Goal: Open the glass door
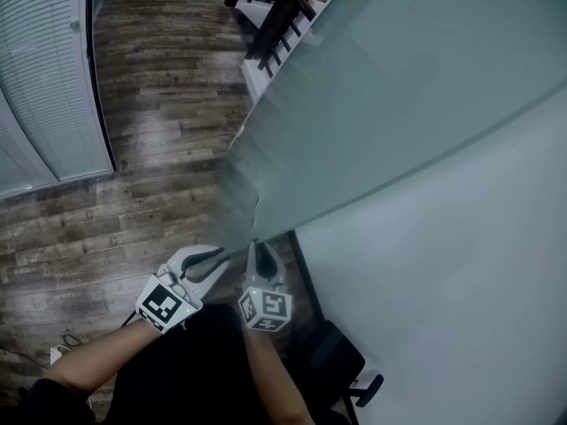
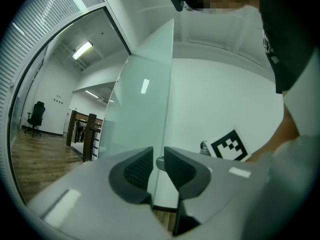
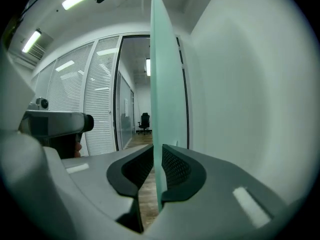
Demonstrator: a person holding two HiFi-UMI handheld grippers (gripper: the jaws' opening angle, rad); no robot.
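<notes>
Door (image 1: pixel 399 87) position? (K.)
Frosted glass panel, upright, running away from the person alongside the white wall (image 1: pixel 461 273). Its free edge is the near one, at the two grippers. Wood floor (image 1: pixel 159 131) lies to its left in the head view. Whether panel and wall touch: cannot tell. (M.)
State of right gripper (image 1: pixel 255 248)? (K.)
Set on the free edge. In its own view the panel stands edge-on and runs straight down between the fingers (image 3: pixel 175 169), one pad against each face of the glass. Clenched on the door. (M.)
And left gripper (image 1: pixel 221 259)? (K.)
Just beside the right one, on its left, aimed toward the same edge. Its fingers (image 2: pixel 135 169) stand a little apart with nothing pressed between them. The door edge shows through the gap, beyond the tips. Released. The right gripper's marker cube (image 2: pixel 229 145) shows to the right of that gap. (M.)
Surroundings? (K.)
Right gripper view: dark-framed doorway (image 3: pixel 118 94) left of the panel, white blinds (image 3: pixel 95 99) beside it, a chair (image 3: pixel 144 121) far down the corridor. (M.)
</notes>
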